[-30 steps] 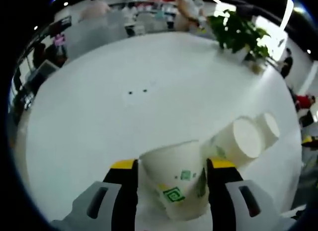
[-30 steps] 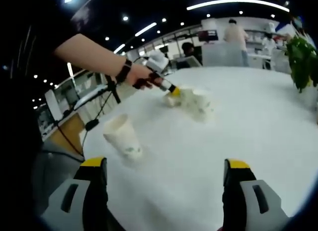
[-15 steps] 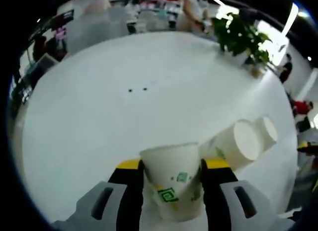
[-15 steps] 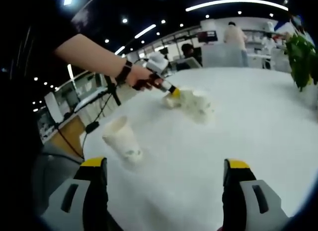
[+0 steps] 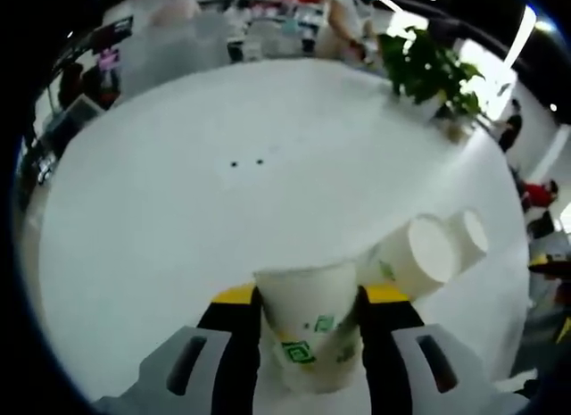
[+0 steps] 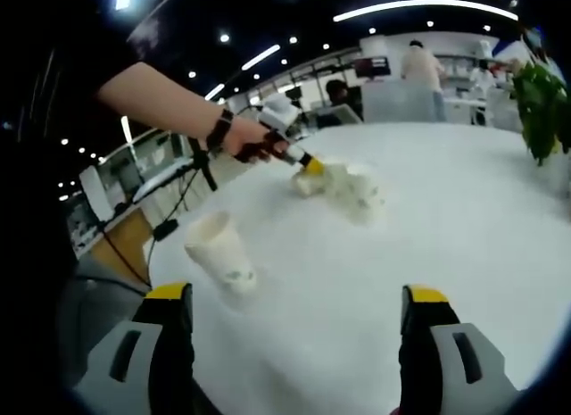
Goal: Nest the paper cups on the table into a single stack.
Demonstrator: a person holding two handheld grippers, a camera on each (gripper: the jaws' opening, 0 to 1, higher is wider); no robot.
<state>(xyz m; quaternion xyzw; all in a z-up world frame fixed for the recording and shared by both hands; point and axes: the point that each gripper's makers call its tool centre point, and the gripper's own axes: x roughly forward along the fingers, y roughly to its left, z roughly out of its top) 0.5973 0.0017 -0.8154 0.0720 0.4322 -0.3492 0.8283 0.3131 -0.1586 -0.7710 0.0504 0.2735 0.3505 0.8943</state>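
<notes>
The left gripper (image 5: 309, 299) is clenched on an upright paper cup (image 5: 308, 321) near the table (image 5: 178, 219) edge. Lift it straight, avoiding the tipped cups (image 5: 428, 254) touching it. The right gripper (image 6: 294, 299) hangs released.

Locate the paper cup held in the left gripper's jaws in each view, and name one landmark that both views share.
Left gripper view: the held cup sits at bottom centre, clamped between the left gripper's jaws, with two lying cups to its right.
Right gripper view: upper centre, at the far gripper's tip, the held cup beside those cups.
Shared landmark: the potted plant.
</notes>
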